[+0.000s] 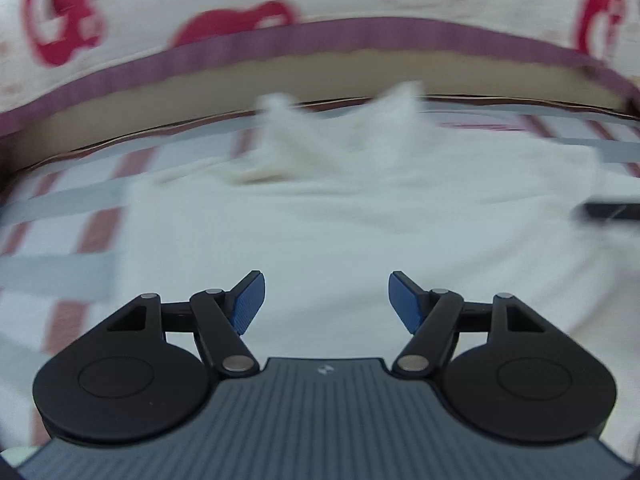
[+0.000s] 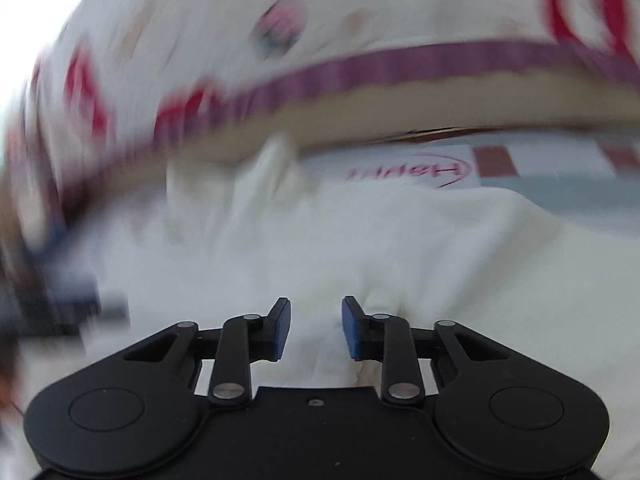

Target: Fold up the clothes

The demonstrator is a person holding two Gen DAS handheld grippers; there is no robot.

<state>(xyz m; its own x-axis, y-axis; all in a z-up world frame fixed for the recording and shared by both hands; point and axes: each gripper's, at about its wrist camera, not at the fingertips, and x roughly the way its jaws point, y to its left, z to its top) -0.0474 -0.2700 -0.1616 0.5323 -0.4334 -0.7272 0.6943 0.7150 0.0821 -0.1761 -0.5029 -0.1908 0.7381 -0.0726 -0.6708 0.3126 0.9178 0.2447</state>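
Note:
A white garment (image 1: 340,208) lies spread on a checked sheet (image 1: 60,240), with two loose bits sticking up at its far edge. My left gripper (image 1: 326,300) hovers over the garment's near part, open, with nothing between its blue pads (image 1: 250,304). In the right wrist view the same garment (image 2: 400,240) is bunched and wrinkled. My right gripper (image 2: 316,328) has its jaws narrow, with a raised fold of the white cloth pinched between the pads (image 2: 352,332). Both views are blurred.
Beyond the garment rises a white cover with red prints and a purple band (image 1: 320,36) above a tan strip (image 1: 320,76). A red logo is printed on the sheet (image 2: 408,172). A dark blurred shape (image 1: 608,210) sits at the right edge of the left wrist view.

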